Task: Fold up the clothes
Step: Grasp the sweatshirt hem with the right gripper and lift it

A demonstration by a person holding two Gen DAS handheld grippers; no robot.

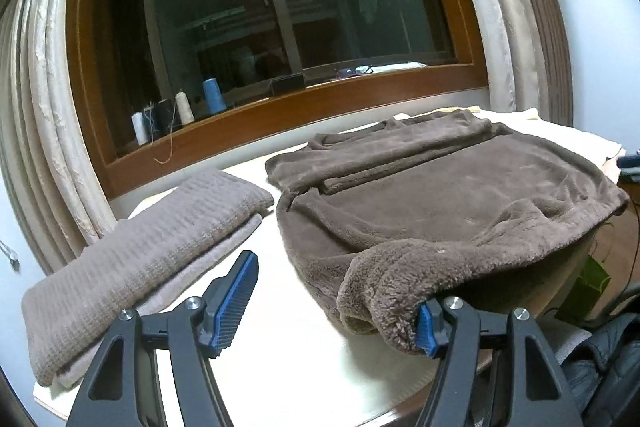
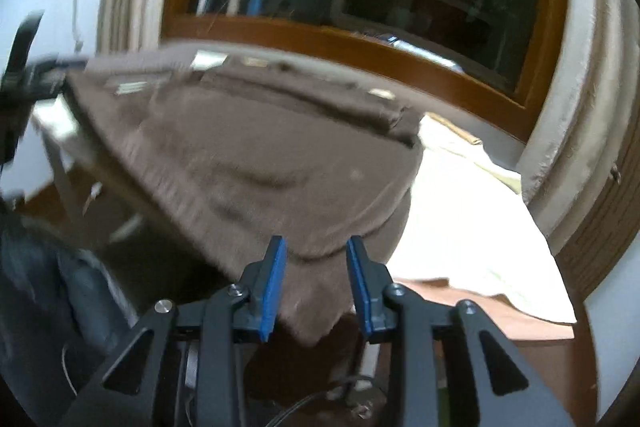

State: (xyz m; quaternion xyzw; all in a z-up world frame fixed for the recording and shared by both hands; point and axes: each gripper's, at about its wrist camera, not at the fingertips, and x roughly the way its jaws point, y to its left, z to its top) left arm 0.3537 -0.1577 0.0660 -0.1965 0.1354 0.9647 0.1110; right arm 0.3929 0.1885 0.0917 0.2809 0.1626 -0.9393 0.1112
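- Two garments lie on the desk (image 1: 280, 359): a folded grey towel (image 1: 136, 259) at left, a brown fleece top (image 1: 460, 195) beside it.
- Left gripper (image 1: 332, 303) fingers stand apart; fleece drapes over one.
- Right gripper (image 2: 316, 287) fingers part-closed around the fleece hem; contact unclear.

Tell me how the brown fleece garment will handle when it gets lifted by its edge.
The brown fleece garment is probably floppy: its hem already droops over the table edge. It looks thick, so likely bulky rather than slippery. Its folded sleeve may slide loose.
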